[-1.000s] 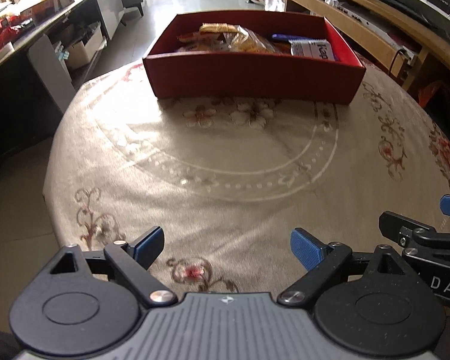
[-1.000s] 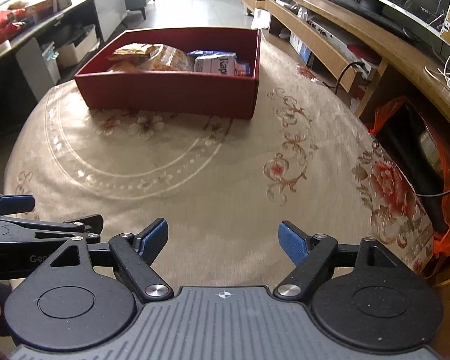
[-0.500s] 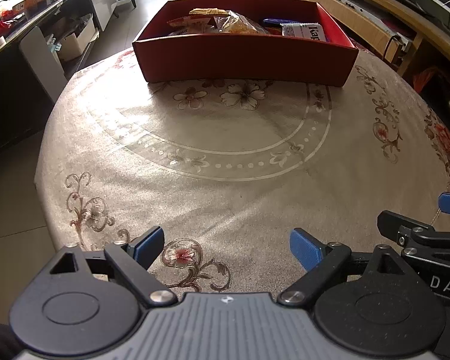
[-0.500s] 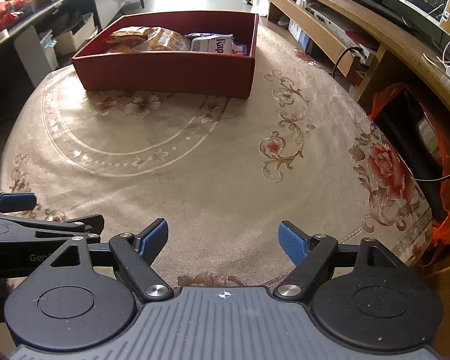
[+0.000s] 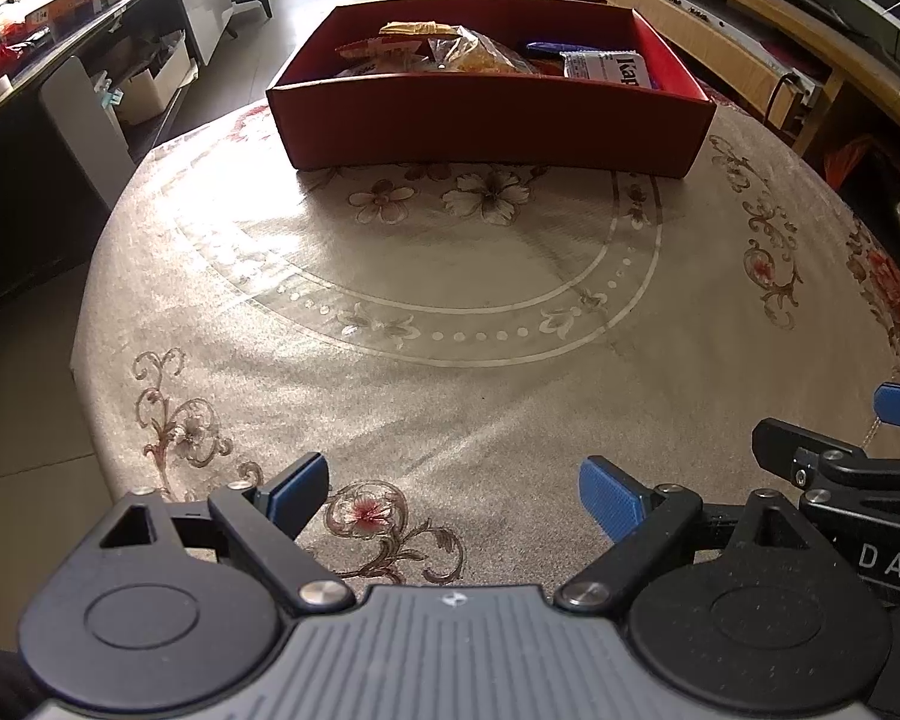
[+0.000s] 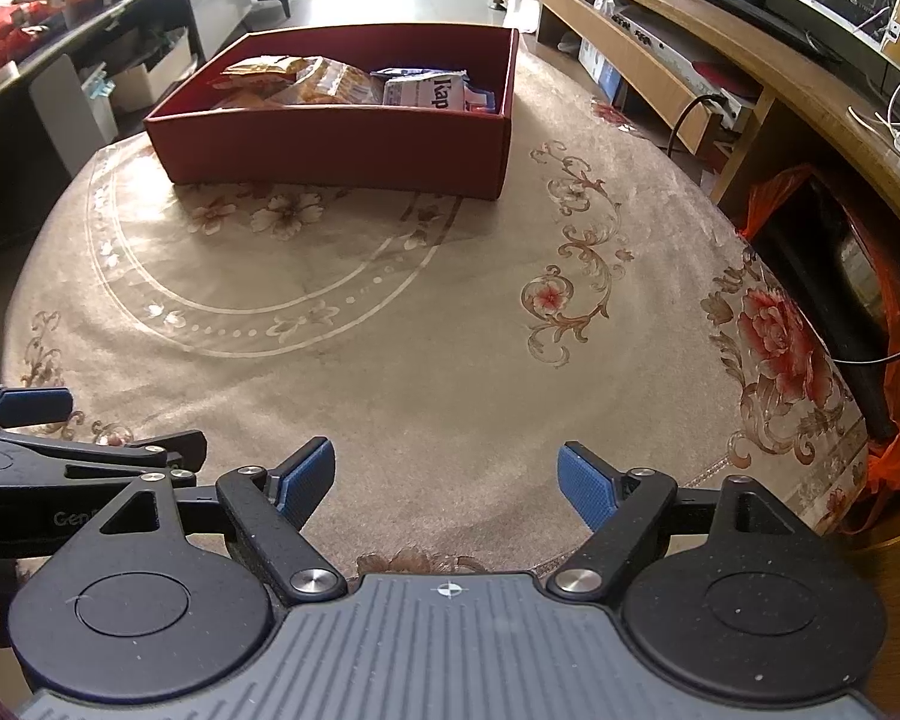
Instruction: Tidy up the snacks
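A red open box [image 5: 486, 126] stands at the far side of the round table, and the right wrist view has it at the far left [image 6: 336, 144]. Several snack packets lie inside: orange and clear bags [image 5: 444, 51] and a white packet with blue print [image 6: 432, 90]. My left gripper [image 5: 453, 489] hovers open over the near edge of the cloth with nothing between its blue pads. My right gripper [image 6: 447, 474] is beside it, also open and empty. Each view catches one of the other gripper's fingers [image 5: 810, 450] [image 6: 120, 456] at its side edge.
A beige floral cloth [image 5: 450, 300] covers the table. A long wooden TV bench [image 6: 750, 60] runs along the right. An orange bag [image 6: 774, 198] and a black cable [image 6: 870, 360] sit off the table's right edge. A dark counter with clutter [image 5: 60, 60] stands at the left.
Both views have shifted a little, so the box sits slightly higher in the picture. Both grippers keep the same open width, and nothing on the table has moved.
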`<state>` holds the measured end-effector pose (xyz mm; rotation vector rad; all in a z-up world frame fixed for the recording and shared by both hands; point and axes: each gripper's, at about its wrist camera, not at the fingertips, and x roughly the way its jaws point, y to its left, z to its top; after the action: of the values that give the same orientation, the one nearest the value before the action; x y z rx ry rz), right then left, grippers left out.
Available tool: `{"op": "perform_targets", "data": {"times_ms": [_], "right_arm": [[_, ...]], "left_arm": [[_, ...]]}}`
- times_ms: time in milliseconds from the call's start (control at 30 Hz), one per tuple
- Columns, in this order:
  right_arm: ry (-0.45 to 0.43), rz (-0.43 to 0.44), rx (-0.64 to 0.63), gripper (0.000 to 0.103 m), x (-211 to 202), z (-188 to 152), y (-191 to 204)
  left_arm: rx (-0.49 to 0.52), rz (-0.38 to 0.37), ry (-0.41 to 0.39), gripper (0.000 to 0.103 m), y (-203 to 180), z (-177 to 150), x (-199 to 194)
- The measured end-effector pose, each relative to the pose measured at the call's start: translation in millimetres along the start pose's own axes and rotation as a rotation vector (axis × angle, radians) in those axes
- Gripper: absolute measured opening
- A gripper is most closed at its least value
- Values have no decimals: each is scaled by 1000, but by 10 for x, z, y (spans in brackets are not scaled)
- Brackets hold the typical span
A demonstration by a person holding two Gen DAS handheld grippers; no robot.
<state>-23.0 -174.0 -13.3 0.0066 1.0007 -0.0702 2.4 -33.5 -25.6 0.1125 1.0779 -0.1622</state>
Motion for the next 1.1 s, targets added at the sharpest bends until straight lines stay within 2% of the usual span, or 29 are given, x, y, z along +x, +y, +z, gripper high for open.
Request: {"op": "perform_targets", "data": {"times_ms": [467,800,867,933,1100], "right_arm": [[4,-19,9,88,26,5,-32],[-1,-11,6,88,29,20,-20],[-2,-8,6,88,29,26,-18],[-4,-6,5,88,29,30,-12],[-5,-2,3,88,30,37,-7]], "left_arm": [[-29,22,-6,89,78,19,3],[-26,-2,6,89,79,33,9],[-35,-12,13,90,90,38,16],[-41,-6,10,98,91,37,15],[-64,-3,-18,100,130,39,-16]]}}
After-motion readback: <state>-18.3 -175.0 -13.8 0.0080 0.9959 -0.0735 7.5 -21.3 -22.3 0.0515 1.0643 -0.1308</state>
